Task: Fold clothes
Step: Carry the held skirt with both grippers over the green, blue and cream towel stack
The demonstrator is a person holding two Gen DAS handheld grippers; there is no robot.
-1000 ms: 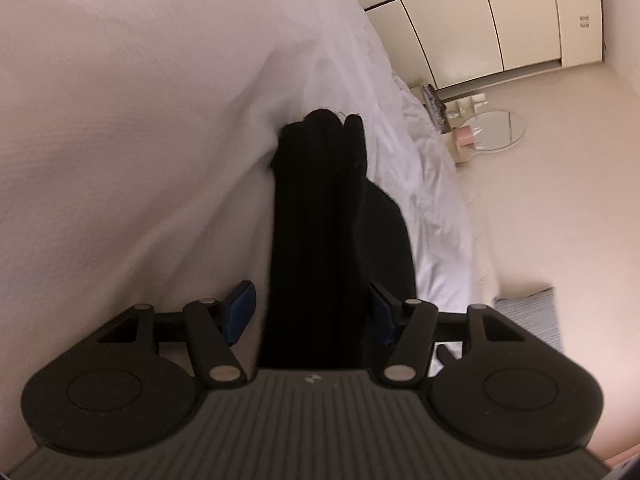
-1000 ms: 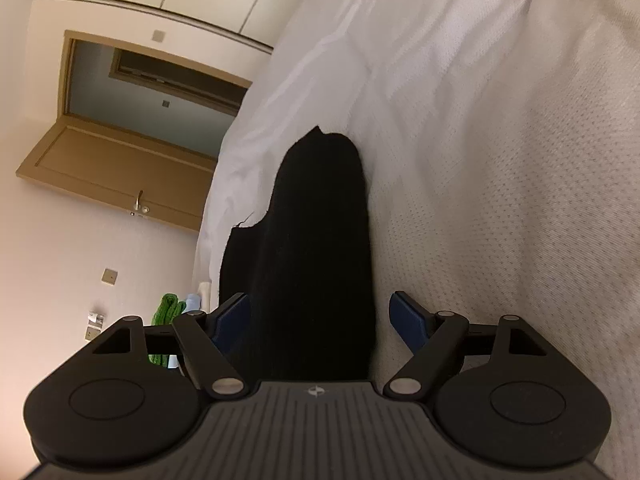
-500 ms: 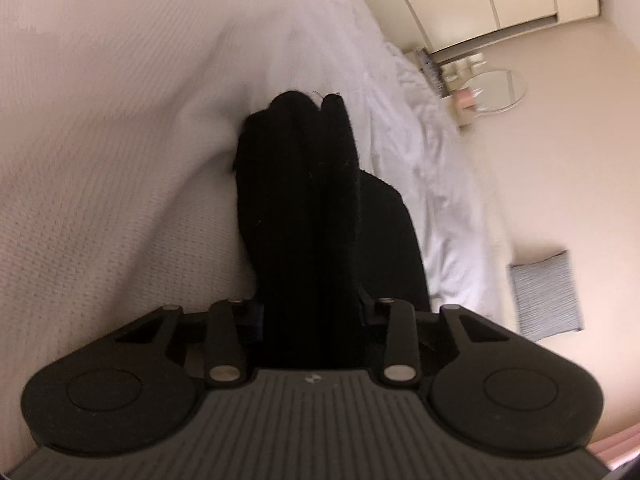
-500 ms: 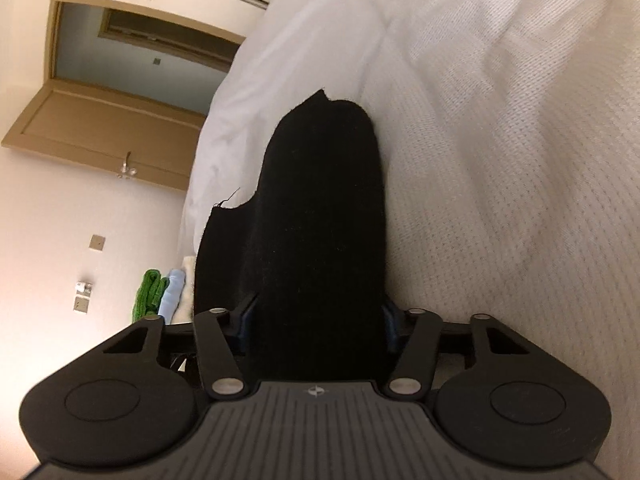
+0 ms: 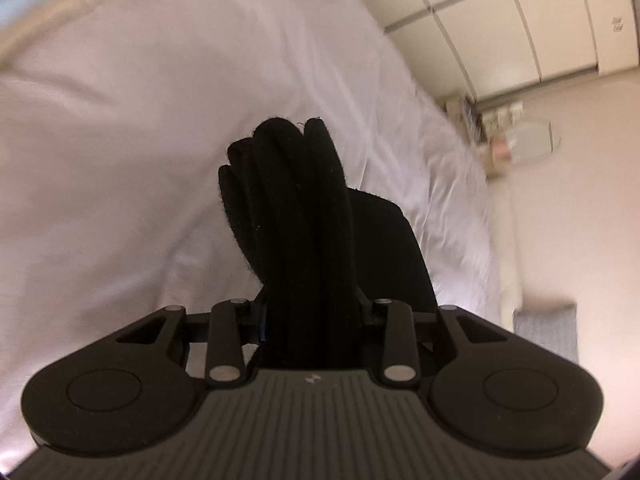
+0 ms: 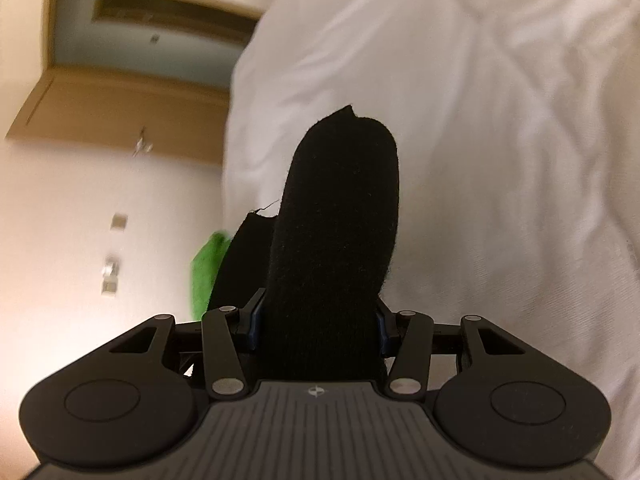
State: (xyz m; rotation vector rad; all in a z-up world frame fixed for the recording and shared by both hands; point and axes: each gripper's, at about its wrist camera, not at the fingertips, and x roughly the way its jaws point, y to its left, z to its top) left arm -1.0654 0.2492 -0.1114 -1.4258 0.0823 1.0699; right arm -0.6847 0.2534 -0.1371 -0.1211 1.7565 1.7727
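Note:
A folded black garment [image 5: 304,216] fills the middle of the left wrist view, its stacked folded edges facing the camera. My left gripper [image 5: 312,316] is shut on one end of it. The same black garment [image 6: 340,220] stands up in the right wrist view, and my right gripper [image 6: 318,326] is shut on its other end. The garment is held off the white bed [image 5: 160,120], which lies behind it in both views. The fingertips are hidden by the cloth.
The white bed [image 6: 500,120] has a rumpled cover. A green cloth [image 6: 208,268] shows left of the garment in the right wrist view. A wooden door [image 6: 120,100], white wardrobe doors [image 5: 520,20], a round side table [image 5: 532,142] and a grey mat [image 5: 548,332] surround the bed.
Both grippers were open around the garment's ends a second ago; they have closed on it and lifted it off the bed. The views have swung and blurred.

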